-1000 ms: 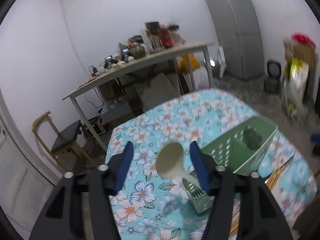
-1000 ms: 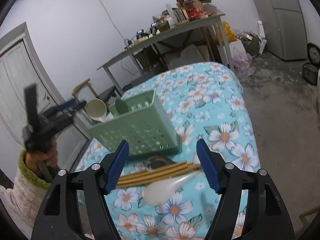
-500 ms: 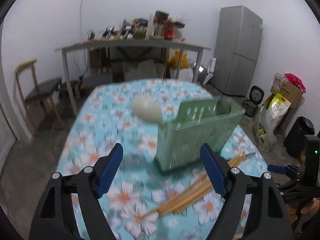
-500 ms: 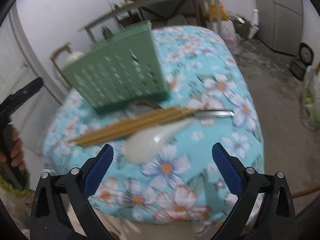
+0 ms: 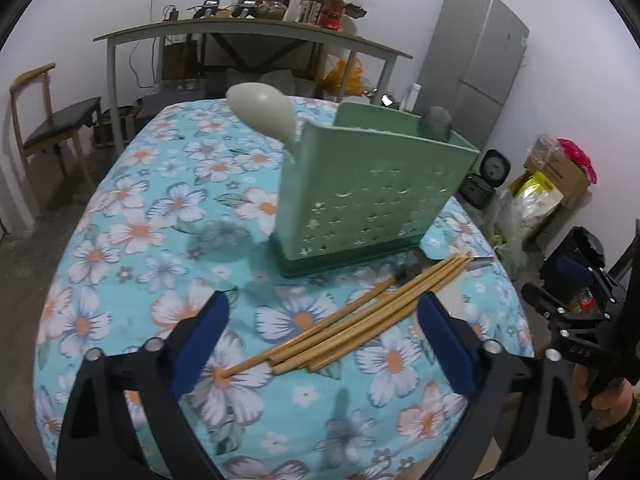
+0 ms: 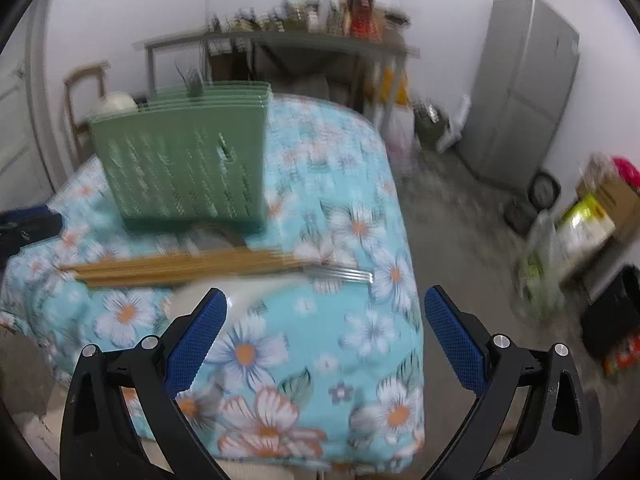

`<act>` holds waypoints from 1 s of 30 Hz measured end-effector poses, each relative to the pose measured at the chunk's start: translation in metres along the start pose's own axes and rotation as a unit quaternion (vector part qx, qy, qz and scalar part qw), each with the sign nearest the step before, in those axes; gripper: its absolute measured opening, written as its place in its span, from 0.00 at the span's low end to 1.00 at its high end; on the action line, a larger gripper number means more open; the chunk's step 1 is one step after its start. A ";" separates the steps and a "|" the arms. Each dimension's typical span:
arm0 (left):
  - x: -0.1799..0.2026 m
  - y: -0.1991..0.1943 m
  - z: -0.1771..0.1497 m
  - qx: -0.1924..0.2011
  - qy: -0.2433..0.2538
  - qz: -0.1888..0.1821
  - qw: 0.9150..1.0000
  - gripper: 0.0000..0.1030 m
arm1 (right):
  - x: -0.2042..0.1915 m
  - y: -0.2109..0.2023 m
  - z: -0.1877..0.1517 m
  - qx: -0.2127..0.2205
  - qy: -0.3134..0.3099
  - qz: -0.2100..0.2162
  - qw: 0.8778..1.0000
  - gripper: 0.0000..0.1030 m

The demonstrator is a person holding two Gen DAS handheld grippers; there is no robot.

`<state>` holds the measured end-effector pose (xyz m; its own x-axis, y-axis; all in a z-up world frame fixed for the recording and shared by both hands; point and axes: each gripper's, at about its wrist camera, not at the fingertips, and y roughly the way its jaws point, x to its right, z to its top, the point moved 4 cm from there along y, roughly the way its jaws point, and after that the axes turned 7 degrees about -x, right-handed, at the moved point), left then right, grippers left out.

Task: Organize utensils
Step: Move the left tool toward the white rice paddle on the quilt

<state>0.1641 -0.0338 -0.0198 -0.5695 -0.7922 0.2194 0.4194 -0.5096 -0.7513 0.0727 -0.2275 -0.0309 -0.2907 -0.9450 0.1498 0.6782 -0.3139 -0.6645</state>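
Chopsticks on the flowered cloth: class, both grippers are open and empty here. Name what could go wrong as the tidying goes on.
1. The chopsticks lie bundled; the left gripper might pinch only some and scatter the rest.
2. The white spoon and fork lie near the table's edge by the right gripper; a nudge could knock them off.
3. The green caddy looks light and could tip.

The counter (image 5: 132, 216) is covered with a turquoise cloth with white flowers. On it stands a green utensil basket (image 5: 372, 196), upright. Just in front of the basket lies a bundle of bamboo chopsticks (image 5: 352, 320). A white spoon (image 6: 240, 292) and a metal fork (image 6: 344, 274) lie beside the chopsticks.
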 end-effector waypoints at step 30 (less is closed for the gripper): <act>0.033 0.028 0.031 0.022 0.075 -0.027 0.997 0.88 | -0.032 0.025 0.001 -0.033 0.009 0.108 0.994 0.92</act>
<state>0.1793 -0.0847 -0.0142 -0.6897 -0.7057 0.1621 0.4131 -0.5674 -0.7124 0.0998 -0.2051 -0.0516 -0.1564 -0.9876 -0.0145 0.6800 -0.0971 -0.7267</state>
